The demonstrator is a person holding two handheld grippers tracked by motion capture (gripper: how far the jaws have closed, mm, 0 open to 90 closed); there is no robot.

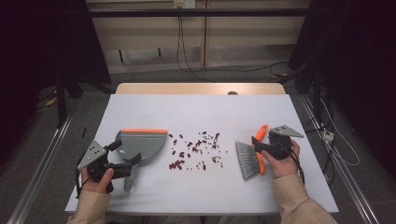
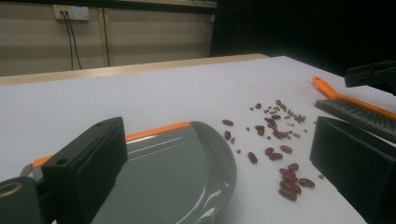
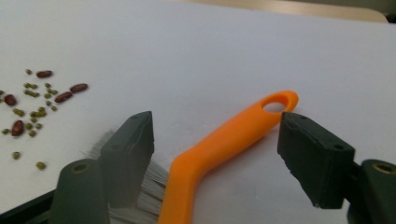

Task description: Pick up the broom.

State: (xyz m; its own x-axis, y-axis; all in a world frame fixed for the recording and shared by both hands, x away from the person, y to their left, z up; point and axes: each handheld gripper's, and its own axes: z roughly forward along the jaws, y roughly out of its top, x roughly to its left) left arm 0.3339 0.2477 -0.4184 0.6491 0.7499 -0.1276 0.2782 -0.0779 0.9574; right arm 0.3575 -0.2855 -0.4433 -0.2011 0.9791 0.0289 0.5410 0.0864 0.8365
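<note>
White bench top [image 1: 196,186], dark room behind. Beans [image 1: 196,149] lie scattered mid-bench between a grey dustpan [image 1: 142,144] and an orange-handled brush [image 1: 254,156]. I judge both light, rigid plastic, the bristles soft. My right tongs [image 3: 215,154] stand apart astride the brush handle; my left tongs [image 2: 219,168] gape over the pan. I'd grip mid-handle.

We find no text, label, brand, number or sign that can be read in any of the views. The wall socket plate [image 2: 71,12] behind the worktop [image 1: 196,112] is too small and blurred for us to tell whether it carries any marking.
</note>
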